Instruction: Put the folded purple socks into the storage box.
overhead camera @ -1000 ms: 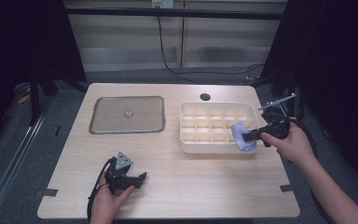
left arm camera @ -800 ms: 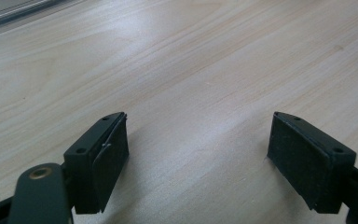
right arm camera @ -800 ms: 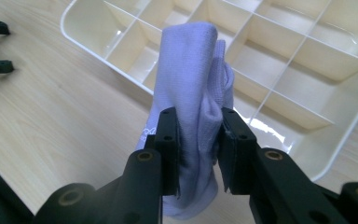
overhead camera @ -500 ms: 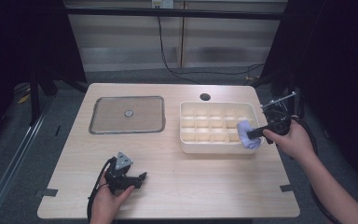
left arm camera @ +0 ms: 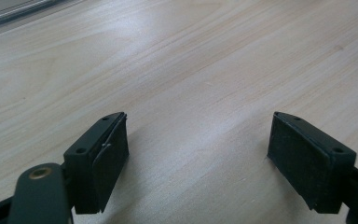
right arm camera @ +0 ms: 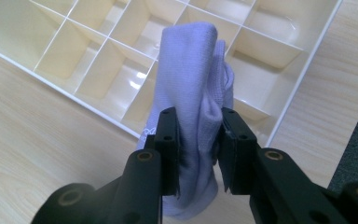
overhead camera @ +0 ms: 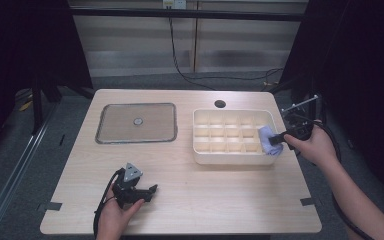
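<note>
My right gripper (right arm camera: 199,140) is shut on a folded lilac sock (right arm camera: 193,88), whose free end hangs over the near right cells of a cream divided tray (right arm camera: 98,70). In the high view the sock (overhead camera: 267,137) sits at the right end of the tray (overhead camera: 230,155), with my right gripper (overhead camera: 276,140) coming in from the right side. My left gripper (overhead camera: 152,191) rests on the table near the front left, held by a hand. Its black pads (left arm camera: 107,158) stand wide apart over bare wood, with nothing between them.
A flat grey lid (overhead camera: 136,122) with a small centre knob lies at the back left of the light wooden table (overhead camera: 220,200). A round cable hole (overhead camera: 220,104) is near the back edge. Cables trail from both grippers.
My right gripper has carried the sock a little to the right and down, from above the tray's right cells to its right end. The left gripper has stayed put.
</note>
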The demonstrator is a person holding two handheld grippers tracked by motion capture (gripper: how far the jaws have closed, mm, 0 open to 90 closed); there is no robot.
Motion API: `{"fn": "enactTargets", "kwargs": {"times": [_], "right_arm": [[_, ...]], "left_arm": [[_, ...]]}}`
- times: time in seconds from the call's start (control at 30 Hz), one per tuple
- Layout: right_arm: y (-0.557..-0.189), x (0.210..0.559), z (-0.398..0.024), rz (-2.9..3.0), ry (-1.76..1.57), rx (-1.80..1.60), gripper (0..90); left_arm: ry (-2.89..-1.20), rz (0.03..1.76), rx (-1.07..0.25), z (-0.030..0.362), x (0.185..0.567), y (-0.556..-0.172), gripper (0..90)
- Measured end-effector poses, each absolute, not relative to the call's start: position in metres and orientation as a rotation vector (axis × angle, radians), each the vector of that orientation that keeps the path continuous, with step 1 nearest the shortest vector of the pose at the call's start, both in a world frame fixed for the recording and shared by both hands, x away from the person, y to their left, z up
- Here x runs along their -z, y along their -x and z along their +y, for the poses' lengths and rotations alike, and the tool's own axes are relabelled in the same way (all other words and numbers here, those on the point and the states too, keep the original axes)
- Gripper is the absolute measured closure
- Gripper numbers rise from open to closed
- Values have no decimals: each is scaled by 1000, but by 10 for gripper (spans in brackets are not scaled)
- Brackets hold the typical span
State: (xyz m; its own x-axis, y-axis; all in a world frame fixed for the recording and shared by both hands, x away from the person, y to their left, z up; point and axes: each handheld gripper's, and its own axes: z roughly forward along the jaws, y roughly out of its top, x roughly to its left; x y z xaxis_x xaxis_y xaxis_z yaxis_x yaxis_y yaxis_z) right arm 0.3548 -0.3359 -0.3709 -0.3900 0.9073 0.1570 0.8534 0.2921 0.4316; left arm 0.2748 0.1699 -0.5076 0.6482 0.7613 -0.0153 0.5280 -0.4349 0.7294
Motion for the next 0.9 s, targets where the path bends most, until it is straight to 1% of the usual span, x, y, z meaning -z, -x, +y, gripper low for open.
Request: {"fn": "enactTargets", "kwargs": {"times": [0.43, 0.9], "right_arm": [[-365, 375, -342, 2412, -1700, -617, 717], [-375, 392, -342, 2420, -1733, -529, 717]], "left_arm": [[-2140, 997, -412, 170, 508, -275, 197], [-2139, 997, -411, 170, 508, -275, 197]]}}
